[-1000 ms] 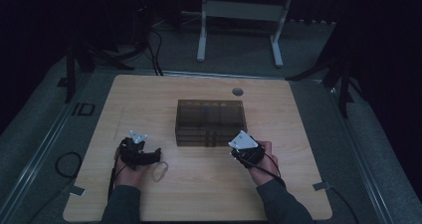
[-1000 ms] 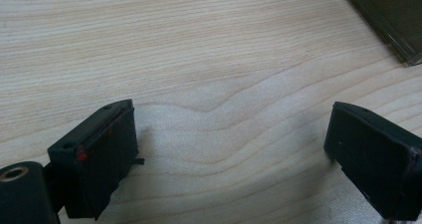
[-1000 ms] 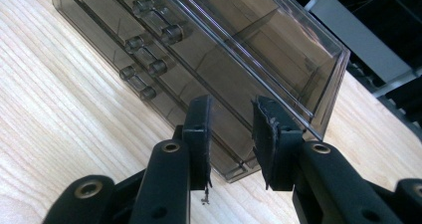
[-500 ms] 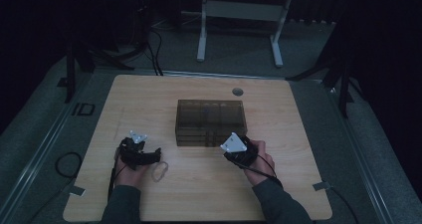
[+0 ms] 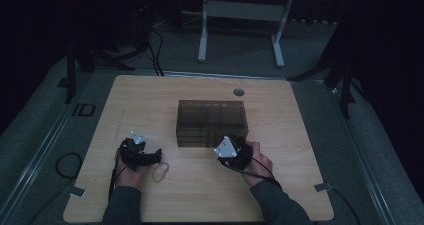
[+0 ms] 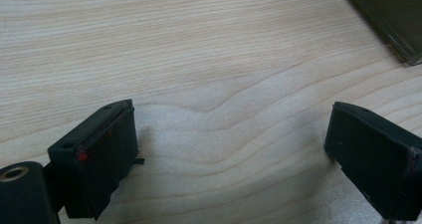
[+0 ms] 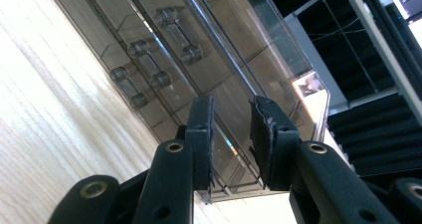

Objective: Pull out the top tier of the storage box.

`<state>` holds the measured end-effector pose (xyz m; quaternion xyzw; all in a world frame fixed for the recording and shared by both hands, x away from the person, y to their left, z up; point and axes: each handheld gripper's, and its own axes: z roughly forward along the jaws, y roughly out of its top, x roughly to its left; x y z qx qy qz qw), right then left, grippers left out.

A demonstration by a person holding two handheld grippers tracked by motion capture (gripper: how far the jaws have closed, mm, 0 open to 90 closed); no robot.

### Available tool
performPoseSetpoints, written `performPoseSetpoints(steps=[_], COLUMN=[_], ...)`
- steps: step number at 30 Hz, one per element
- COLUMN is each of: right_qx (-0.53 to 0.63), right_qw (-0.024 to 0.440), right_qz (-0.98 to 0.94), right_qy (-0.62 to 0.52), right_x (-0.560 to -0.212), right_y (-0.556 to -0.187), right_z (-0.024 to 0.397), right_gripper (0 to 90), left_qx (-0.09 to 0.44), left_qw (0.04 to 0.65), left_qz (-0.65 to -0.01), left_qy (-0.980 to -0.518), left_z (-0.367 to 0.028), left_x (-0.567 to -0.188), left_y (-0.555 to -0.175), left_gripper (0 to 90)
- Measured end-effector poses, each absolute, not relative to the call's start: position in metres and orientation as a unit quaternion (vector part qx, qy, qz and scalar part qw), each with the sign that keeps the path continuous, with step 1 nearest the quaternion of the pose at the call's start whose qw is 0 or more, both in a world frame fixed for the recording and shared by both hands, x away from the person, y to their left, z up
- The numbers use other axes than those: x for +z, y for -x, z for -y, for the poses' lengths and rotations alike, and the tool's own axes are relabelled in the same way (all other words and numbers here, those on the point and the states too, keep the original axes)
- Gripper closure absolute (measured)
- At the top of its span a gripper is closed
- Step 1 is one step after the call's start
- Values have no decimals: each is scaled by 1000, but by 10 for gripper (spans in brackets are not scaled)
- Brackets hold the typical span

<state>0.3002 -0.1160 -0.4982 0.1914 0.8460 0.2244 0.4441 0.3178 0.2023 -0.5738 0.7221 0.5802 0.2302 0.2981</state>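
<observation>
A dark see-through drawer box [image 5: 212,120] stands in the middle of the wooden table [image 5: 295,185]. In the right gripper view its stacked drawers [image 7: 149,45] show bar handles [image 7: 147,62]. My right gripper [image 5: 234,144] is at the box's front right part. Its jaws [image 7: 231,104] stand a narrow gap apart with nothing between them, and the box front lies just beyond the tips. My left gripper [image 5: 156,156] rests low over the table at the front left, apart from the box. Its jaws [image 6: 231,114] are spread wide over bare wood, and a box corner [image 6: 393,15] shows at the top right.
A small pale ring [image 5: 161,172] lies on the table just in front of the left gripper. A round cable hole [image 5: 239,92] sits near the far edge. Beyond the table stand a white frame [image 5: 240,15] and dark stands.
The right hand has slid left along the box's front, closer to it. The left hand has stayed where it was.
</observation>
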Motion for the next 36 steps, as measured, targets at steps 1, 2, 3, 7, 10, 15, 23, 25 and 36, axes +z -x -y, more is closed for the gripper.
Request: performPoseSetpoints(steps=[1, 2, 3, 7, 10, 15, 23, 25, 36], right_qx=[222, 220, 217, 198, 189, 170, 155, 148, 127], right_qw=[447, 450, 453, 475, 485, 503, 522, 527, 549], right_qz=[-845, -845, -845, -839, -837, -833, -827, -826, -820], right_qy=[-190, -187, -186, -175, -167, -152, -140, -133, -104], right_x=[-498, -498, -499, -501, -502, -504, -507, -510, -518], right_y=[-300, -300, -299, -298, -298, -297, -295, -295, -291], right_z=[115, 114, 112, 105, 104, 98, 93, 90, 80], right_gripper=[712, 712, 713, 724, 725, 735, 766, 760, 758], left_qx=[230, 230, 230, 230, 230, 230, 230, 230, 230], left_qw=[298, 298, 298, 298, 298, 298, 299, 299, 298], left_qz=[-580, -580, -580, -580, -580, -580, -580, -580, -580], left_qy=[-723, -722, -723, -722, -722, -723, -722, -722, -722], left_z=[-202, -202, -202, -202, -202, -202, -202, -202, -202], left_x=[-574, -574, -574, -574, -574, -574, -574, -574, -574], left_y=[-318, -318, -318, -318, -318, -318, -318, -318, -318], left_gripper=[67, 67, 67, 68, 67, 67, 67, 68, 67])
